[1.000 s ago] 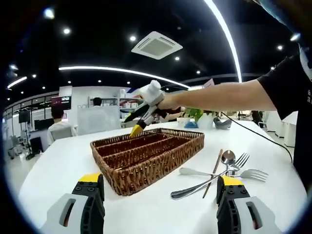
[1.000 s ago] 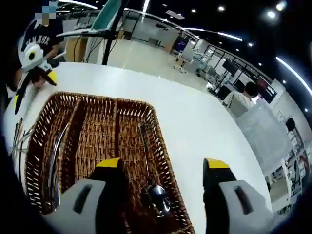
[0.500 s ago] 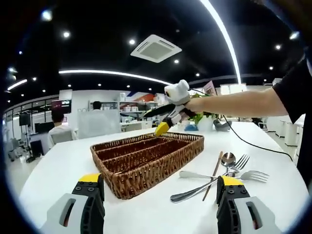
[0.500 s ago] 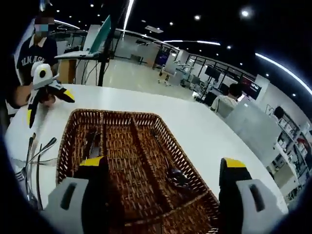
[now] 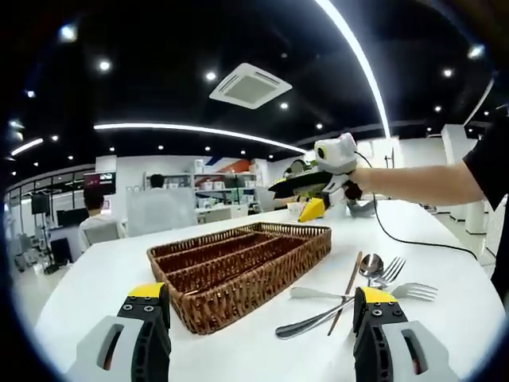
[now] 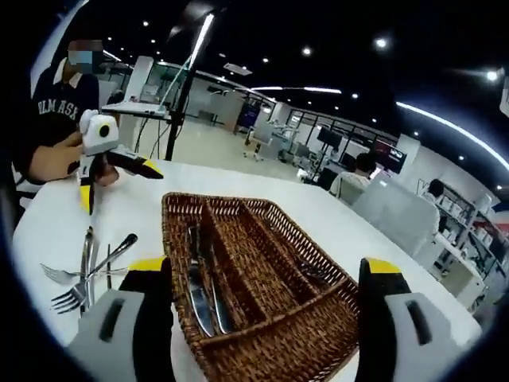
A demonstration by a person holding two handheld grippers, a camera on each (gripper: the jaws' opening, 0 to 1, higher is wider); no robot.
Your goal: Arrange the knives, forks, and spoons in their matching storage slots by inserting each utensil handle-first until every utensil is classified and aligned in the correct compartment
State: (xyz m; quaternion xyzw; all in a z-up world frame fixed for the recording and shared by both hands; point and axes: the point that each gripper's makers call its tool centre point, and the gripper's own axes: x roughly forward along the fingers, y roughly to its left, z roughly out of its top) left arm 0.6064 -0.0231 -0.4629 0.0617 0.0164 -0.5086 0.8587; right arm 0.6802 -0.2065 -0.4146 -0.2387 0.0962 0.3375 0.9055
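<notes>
A brown wicker basket (image 5: 238, 278) with three long compartments stands on the white table. In the right gripper view the basket (image 6: 278, 338) holds two knives (image 6: 197, 280) in its left compartment and a spoon (image 6: 314, 270) in the right one. Loose forks (image 5: 402, 280), a spoon (image 5: 371, 263) and a knife (image 5: 306, 314) lie beside the basket. My left gripper (image 5: 261, 317) is open, low over the table near the basket's end. The right gripper (image 6: 266, 280) is open with nothing between its fingers, and it hangs as the right gripper (image 5: 296, 199) above the basket's far corner.
A thin brown stick (image 5: 350, 280) lies among the loose utensils. The loose forks (image 6: 83, 278) lie left of the basket in the right gripper view, and a hand holds the left gripper (image 6: 118, 185) beyond them. A cable (image 5: 413, 235) trails across the table. Desks and seated people are far behind.
My right gripper has drawn back from above the basket's inside to beyond its far corner, still open. The left gripper has barely moved.
</notes>
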